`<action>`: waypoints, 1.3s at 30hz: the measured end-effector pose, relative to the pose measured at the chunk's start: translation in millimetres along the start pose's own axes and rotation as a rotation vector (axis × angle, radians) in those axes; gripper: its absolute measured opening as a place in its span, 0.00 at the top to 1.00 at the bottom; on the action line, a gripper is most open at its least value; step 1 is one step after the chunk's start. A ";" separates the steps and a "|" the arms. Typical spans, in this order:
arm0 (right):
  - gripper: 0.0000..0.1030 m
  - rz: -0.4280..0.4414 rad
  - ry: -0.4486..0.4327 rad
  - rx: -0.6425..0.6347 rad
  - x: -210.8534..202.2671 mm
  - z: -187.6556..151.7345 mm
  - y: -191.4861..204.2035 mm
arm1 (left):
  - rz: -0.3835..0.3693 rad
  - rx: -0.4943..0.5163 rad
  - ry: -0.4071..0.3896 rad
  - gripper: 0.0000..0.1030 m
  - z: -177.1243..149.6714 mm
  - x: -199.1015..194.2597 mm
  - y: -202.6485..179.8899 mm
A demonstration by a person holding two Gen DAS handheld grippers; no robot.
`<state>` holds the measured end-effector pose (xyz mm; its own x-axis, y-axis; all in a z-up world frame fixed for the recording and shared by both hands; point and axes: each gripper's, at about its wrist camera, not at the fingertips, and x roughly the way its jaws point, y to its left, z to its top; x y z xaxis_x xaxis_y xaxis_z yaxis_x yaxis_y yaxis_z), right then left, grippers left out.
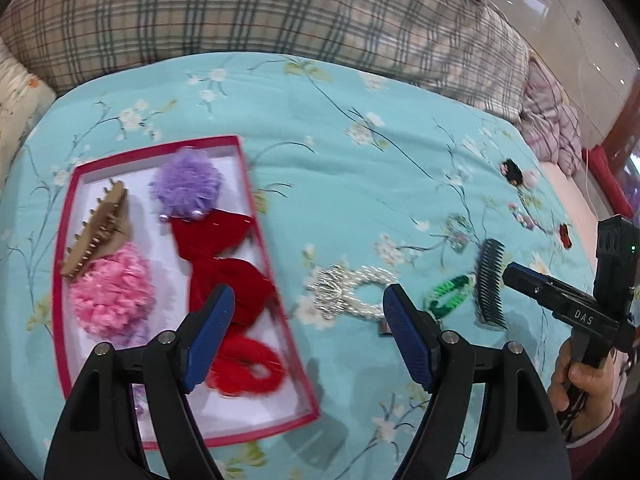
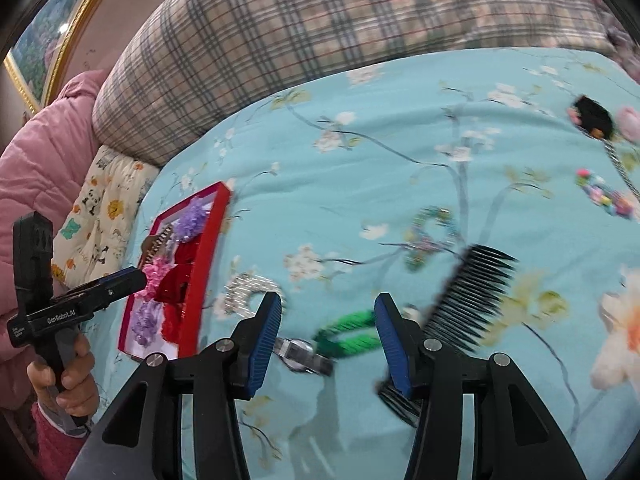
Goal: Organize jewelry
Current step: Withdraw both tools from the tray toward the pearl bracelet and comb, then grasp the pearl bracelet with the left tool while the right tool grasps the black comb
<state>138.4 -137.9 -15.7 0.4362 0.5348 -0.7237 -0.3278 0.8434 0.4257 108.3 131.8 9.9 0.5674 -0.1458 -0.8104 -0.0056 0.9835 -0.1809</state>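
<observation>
bed (image 1: 360, 128) covered in a turquoise floral quilt, with a plaid pillow (image 1: 248, 12) at its far edge. a shallow red-rimmed tray (image 1: 64, 264) lies on the quilt and holds a tan claw clip (image 1: 98, 232), a purple pompom tie (image 1: 186, 184), a pink pompom tie (image 1: 112, 292), a dark red bow (image 1: 224, 256) and a red scrunchie (image 1: 248, 368).

loose on the quilt beside the tray: a silver beaded hair tie (image 1: 352, 292), a green snap clip (image 1: 448, 296) just beside it, and a black comb (image 1: 490, 280) next to the clip. a wristwatch (image 2: 302, 354) lies near the green clip in the right wrist view. farther off are a pastel beaded piece (image 1: 458, 232), a black flower ornament (image 1: 512, 170) and a multicoloured bead string (image 2: 604, 196); motion blur leaves their exact type uncertain.

left tool (image 1: 308, 332): jaws spread wide, holding nothing, one finger over the red bow at the tray's near side, the other over the quilt near the silver tie. no contact with any item is evident.

right tool (image 2: 326, 336): jaws wide apart, empty, above the watch and green clip, with the comb just outside its right finger. its near end passes behind that finger.
</observation>
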 end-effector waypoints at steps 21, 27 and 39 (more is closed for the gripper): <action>0.47 -0.063 0.034 0.129 0.1 -26.0 -67.7 | -0.030 -0.041 0.130 0.25 -32.1 47.6 -43.7; 0.50 -0.015 0.030 0.175 15.7 -23.9 -75.2 | -0.007 -0.073 0.149 0.25 -25.8 63.6 -37.6; 1.00 0.044 0.033 0.211 22.2 -22.5 -81.8 | 0.028 -0.131 0.172 0.28 -22.1 94.3 -38.5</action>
<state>156.0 -196.1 -78.8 0.3967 0.5723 -0.7178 -0.1613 0.8132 0.5592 143.9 77.8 -71.9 0.4169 -0.1457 -0.8972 -0.1330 0.9667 -0.2188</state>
